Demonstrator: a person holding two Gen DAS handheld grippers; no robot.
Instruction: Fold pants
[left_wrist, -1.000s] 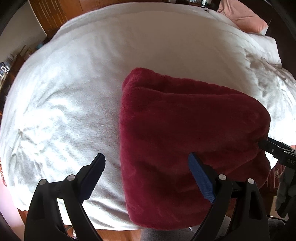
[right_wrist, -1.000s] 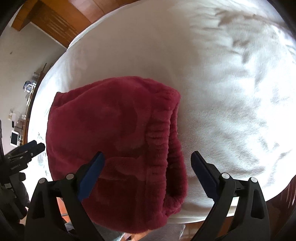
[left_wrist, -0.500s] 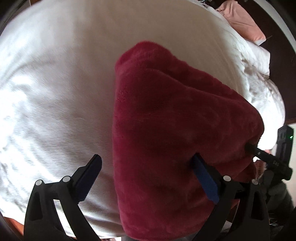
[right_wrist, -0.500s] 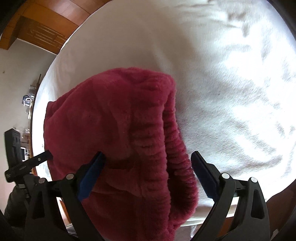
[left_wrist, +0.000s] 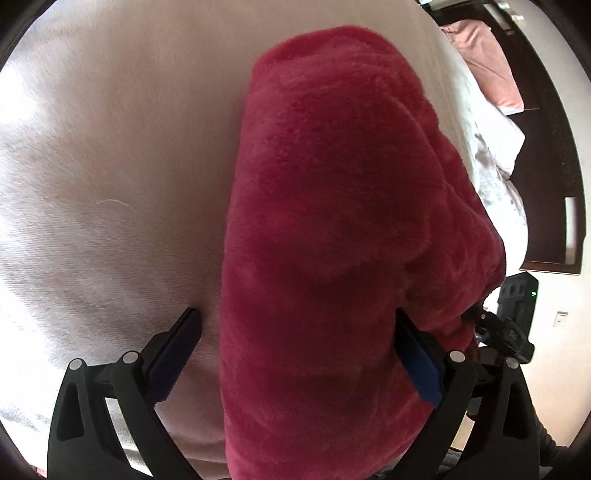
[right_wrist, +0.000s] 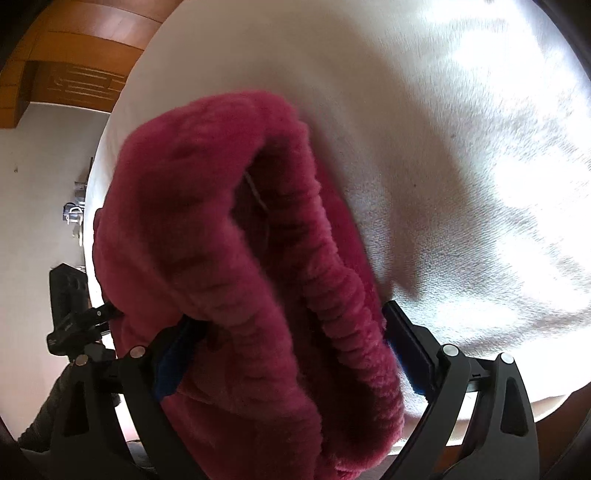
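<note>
Dark red fleece pants (left_wrist: 332, 229) lie folded on a white bed cover (left_wrist: 110, 166). My left gripper (left_wrist: 295, 317) is open wide, low over the pants' near left edge. Its left finger (left_wrist: 177, 339) rests over the white cover, and its right finger (left_wrist: 417, 354) is sunk in the fleece. In the right wrist view my right gripper (right_wrist: 290, 315) is open and straddles the ribbed waistband (right_wrist: 332, 295), which gapes. The right gripper's left finger (right_wrist: 173, 354) is tucked under the upper layer. Each view shows the other gripper at the pants' far side.
A pink pillow (left_wrist: 487, 66) and rumpled white bedding (left_wrist: 495, 158) lie by a dark headboard (left_wrist: 554, 177) at the far right. Wooden floor (right_wrist: 74, 48) and a pale wall (right_wrist: 44, 184) lie past the bed's left edge. The cover spreads wide around the pants.
Both grippers have come down close onto the pants, which now fill more of each view. The waistband's upper layer has risen and gapes. The left jaws stand slightly wider.
</note>
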